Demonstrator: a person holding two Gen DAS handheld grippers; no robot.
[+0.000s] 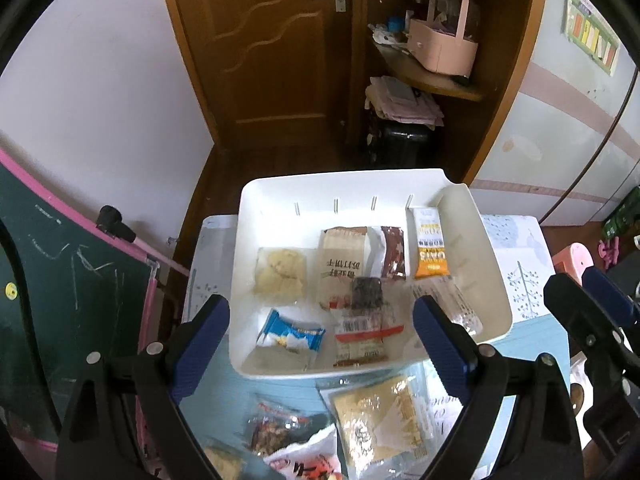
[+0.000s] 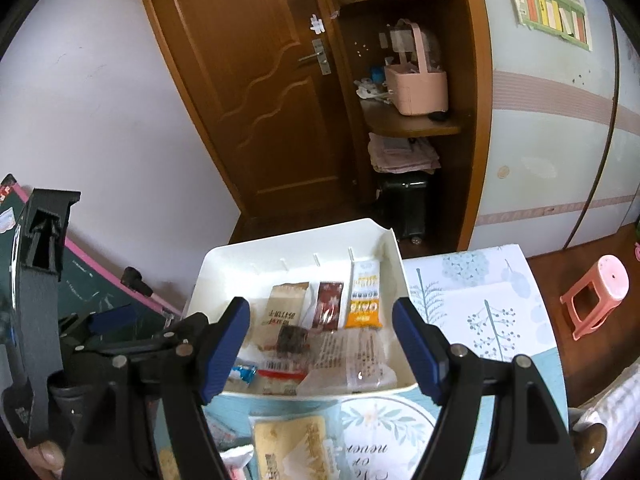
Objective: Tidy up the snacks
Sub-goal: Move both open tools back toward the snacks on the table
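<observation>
Left claw [image 1: 322,322]: released, blue pads spread wide above the near half of the tray, nothing between them.
Right claw [image 2: 320,340]: also released, pads apart over the tray's near edge, gripping nothing; the left claw's black body shows at its left.
Packets under the claws: several snacks lie on the table [image 1: 532,344] in front of the tray, among them a yellow crackers pack [image 1: 384,420] and a red-printed wrapper [image 1: 304,464], all outside the tray.
Tray [image 1: 494,276]: white, shallow, sitting on the patterned tablecloth, its back wall slotted.
Snacks in tray, near row: blue-and-white packet [image 1: 292,336] at the left, a clear pack with a red stripe [image 1: 362,336] beside it, a clear wrapper [image 1: 452,304] at the right.
Snacks in tray, far row: pale yellow biscuit pack [image 1: 280,276], tan packet [image 1: 340,264], dark red sachet [image 1: 394,254], orange oat bar [image 1: 428,244], lying side by side.
Beyond: wooden door [image 1: 272,48], corner shelves with a pink basket [image 1: 442,44], a chalkboard [image 1: 60,280] at the left, a pink stool [image 2: 596,296] at the right.
</observation>
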